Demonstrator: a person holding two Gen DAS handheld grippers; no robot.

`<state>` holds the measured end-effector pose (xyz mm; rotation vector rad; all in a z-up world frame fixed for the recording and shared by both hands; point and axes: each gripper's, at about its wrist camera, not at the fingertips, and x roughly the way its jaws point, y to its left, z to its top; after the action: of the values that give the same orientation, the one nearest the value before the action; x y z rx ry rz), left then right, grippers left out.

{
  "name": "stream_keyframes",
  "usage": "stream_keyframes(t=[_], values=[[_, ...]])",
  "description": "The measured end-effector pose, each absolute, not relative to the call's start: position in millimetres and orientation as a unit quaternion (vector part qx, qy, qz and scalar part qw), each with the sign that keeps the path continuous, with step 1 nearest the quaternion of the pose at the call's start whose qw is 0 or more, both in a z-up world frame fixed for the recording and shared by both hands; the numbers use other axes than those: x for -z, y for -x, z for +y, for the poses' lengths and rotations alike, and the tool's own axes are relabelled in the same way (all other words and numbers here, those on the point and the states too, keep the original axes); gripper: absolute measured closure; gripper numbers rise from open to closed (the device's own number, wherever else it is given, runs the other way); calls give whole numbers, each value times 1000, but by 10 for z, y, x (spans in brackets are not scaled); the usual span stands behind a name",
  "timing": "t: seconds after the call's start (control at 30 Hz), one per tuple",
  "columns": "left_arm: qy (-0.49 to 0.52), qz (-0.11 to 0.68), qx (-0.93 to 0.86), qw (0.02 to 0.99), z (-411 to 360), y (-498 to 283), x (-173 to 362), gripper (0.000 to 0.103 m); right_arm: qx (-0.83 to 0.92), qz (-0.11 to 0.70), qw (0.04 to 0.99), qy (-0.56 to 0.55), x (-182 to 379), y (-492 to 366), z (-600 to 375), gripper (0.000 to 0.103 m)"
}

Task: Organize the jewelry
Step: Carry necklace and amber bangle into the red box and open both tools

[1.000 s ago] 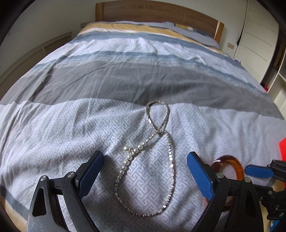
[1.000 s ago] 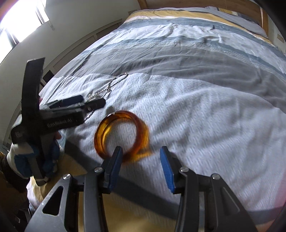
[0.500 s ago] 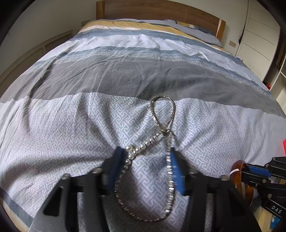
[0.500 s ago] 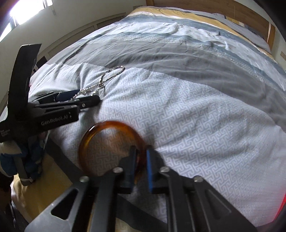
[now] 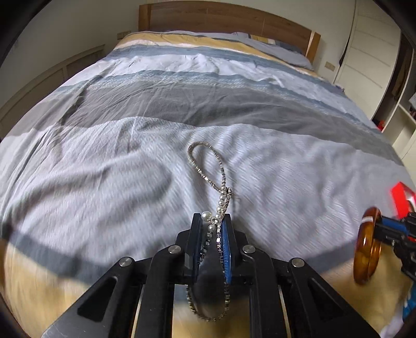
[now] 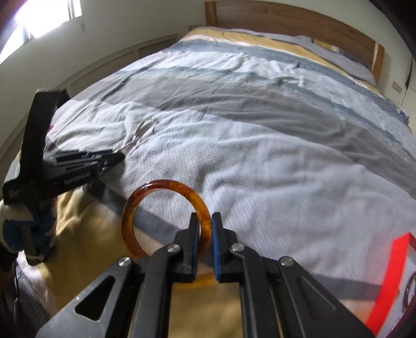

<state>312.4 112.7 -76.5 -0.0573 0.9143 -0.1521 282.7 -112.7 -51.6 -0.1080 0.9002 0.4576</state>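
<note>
Both grippers angled down: necklace (image 5: 223, 192), bangle (image 6: 166, 215) clamped.

Pinched pearl necklace (image 5: 222, 197); amber bangle (image 6: 166, 215) upright

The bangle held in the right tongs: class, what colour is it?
Translucent amber-brown, mottled like tortoiseshell; the bangle shows best in the right wrist view.

dim daylight, blown-out window (image 6: 31, 20) glare, motion-blurred bedspread (image 5: 104, 208), perhaps soft shadows, fisheye-bent edges
</note>
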Motion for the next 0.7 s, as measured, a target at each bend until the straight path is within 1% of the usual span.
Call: stream_keyframes(t=[0.13, 0.4, 0.57, 0.7], values=[[25, 426, 87, 900, 982, -2809, 558, 89, -207, 415, 885, 41, 300, -2601, -1330, 95], [24, 381, 126, 916, 587, -2224, -70, 89, -179, 385, 906, 5, -121, -2082, -1806, 95], [14, 360, 162, 919, 163, -1922, -386, 89, -152, 369, 917, -11, -279, -1757, -2194, 95], [6, 352, 196, 915, -263, -1765, -537, 89, -119, 365, 923, -28, -301, -1554, -2664, 95]])
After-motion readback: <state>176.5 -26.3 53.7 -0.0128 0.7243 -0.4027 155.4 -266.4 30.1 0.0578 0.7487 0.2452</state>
